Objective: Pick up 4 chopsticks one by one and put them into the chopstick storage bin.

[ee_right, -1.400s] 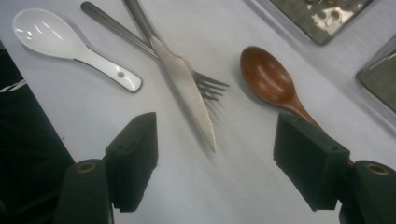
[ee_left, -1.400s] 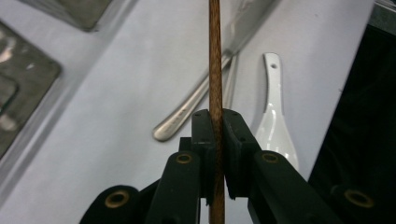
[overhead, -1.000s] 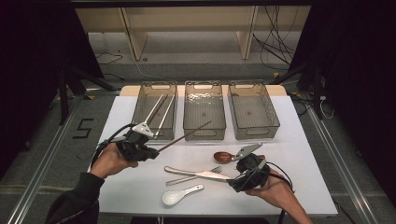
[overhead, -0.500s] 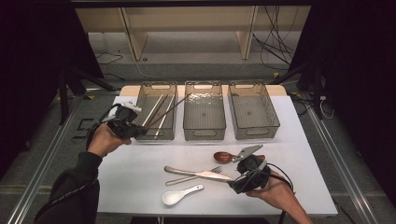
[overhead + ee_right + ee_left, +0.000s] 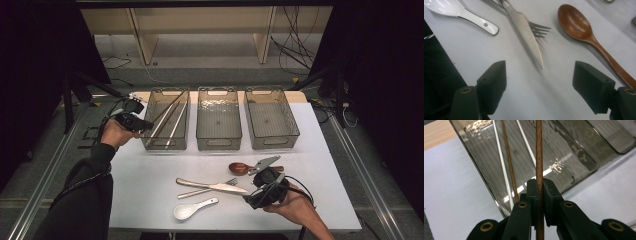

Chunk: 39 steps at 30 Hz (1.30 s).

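Since the earlier frames the left gripper [image 5: 142, 125] has carried its brown chopstick [image 5: 170, 106] from the open table up to the left bin [image 5: 166, 145], while the right gripper [image 5: 251, 196] has kept its place near the front edge

At the far left, the left gripper sits just outside the left bin's near left wall, held by the person's left hand [image 5: 116, 134]. Its jaws are pinched narrow on the brown chopstick [image 5: 539, 157], which runs straight out from between the fingertips and slants up over the bin. Just to the side of the fingertips, a second brown chopstick [image 5: 509, 162] lies inside the bin, with white chopsticks [image 5: 501, 170] beside it on the bin floor. Beyond the tips, further across, stand the middle bin [image 5: 218, 142] and the right bin [image 5: 272, 142], well apart from the fingers

On the white table [image 5: 150, 170], toward the right gripper, a white spoon [image 5: 192, 208] lies off to the side of its fingertips. A knife [image 5: 210, 185] crosses over a fork [image 5: 207, 189], and the knife's point [image 5: 541, 65] ends just ahead of the gap between the right fingers [image 5: 491, 82]. A wooden spoon [image 5: 584, 32] lies ahead of the other finger, its handle passing close by that finger's outer side. The right gripper's jaws stand wide apart with only bare table between them, touching none of the cutlery
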{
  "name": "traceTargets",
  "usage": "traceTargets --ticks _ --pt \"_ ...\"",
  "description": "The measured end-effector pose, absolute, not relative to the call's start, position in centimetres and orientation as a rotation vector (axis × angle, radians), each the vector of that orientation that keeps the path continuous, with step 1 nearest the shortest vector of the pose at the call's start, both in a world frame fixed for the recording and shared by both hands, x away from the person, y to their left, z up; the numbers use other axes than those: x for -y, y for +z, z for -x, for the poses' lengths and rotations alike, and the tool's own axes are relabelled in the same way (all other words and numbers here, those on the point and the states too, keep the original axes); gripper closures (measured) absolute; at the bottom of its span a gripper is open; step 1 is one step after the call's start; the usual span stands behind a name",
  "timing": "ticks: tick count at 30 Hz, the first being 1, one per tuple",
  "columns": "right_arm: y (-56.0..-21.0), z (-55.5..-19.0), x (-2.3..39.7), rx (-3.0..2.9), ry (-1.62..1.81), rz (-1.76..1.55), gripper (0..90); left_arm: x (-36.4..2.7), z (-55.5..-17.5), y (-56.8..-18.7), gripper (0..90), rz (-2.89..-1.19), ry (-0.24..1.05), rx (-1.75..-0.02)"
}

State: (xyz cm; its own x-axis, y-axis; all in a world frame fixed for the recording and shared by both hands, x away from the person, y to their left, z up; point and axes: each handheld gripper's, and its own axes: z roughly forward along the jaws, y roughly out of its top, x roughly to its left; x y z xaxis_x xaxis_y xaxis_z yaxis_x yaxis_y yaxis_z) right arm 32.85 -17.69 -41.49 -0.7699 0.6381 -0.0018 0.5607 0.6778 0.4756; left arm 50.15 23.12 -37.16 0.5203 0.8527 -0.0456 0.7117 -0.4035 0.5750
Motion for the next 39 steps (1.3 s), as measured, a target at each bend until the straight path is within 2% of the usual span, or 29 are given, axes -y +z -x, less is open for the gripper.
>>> traceTargets --ticks 9,26,29,32,39 --pt "-41.6 -32.8 17.6 -2.728 0.681 -0.987 28.1 -23.7 -51.5 -38.2 83.8 -2.177 0.338 -1.34" --pt "-41.6 -32.8 17.6 -2.739 0.677 -0.971 28.2 -23.4 -53.0 -39.6 81.6 -2.187 0.32 -1.415" --pt "-41.5 -32.8 17.6 -2.739 0.679 -0.978 28.2 -23.0 -52.9 -39.6 61.3 -2.181 0.334 -1.428" --pt "-41.5 -32.8 17.6 -2.738 0.681 -0.973 28.2 -22.4 -52.4 -39.0 49.2 -2.178 0.344 -1.403" --pt "-41.5 -32.8 17.7 -2.734 0.681 -0.972 28.1 -21.2 -50.1 -37.0 34.9 -2.171 0.319 -1.27"
